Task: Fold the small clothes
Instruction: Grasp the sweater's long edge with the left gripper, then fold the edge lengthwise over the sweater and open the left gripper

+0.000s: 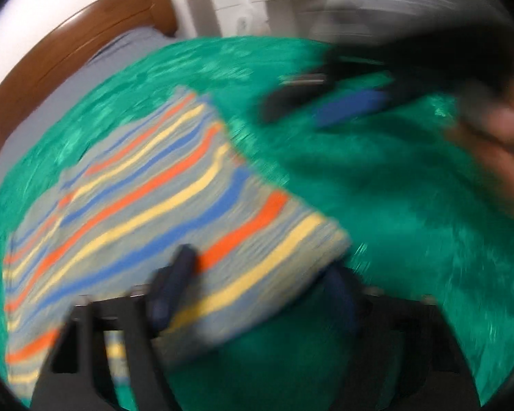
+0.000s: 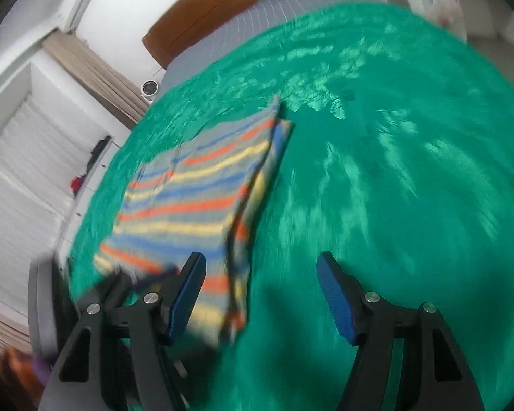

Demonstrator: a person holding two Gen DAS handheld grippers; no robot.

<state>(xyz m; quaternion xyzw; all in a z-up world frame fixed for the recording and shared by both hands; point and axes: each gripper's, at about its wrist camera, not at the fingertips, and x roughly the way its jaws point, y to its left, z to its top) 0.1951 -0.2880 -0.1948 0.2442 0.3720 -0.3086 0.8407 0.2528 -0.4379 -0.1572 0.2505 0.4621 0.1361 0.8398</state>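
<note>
A small striped garment (image 1: 147,198), grey with orange, yellow and blue bands, lies partly folded on the green blanket (image 1: 394,205). My left gripper (image 1: 257,274) has the near edge of the garment lying between its two fingers; blur hides whether they pinch it. In the right wrist view the garment (image 2: 195,202) lies to the left, its near corner raised. My right gripper (image 2: 260,274) is open and empty over the blanket (image 2: 394,171), just right of the garment. It also shows blurred in the left wrist view (image 1: 325,102).
The blanket covers a bed with a grey sheet (image 2: 274,3) and a brown wooden headboard (image 1: 68,51). White cupboards (image 2: 24,171) and a beige curtain (image 2: 96,75) stand to the left. A white fan (image 2: 150,87) sits by the bed.
</note>
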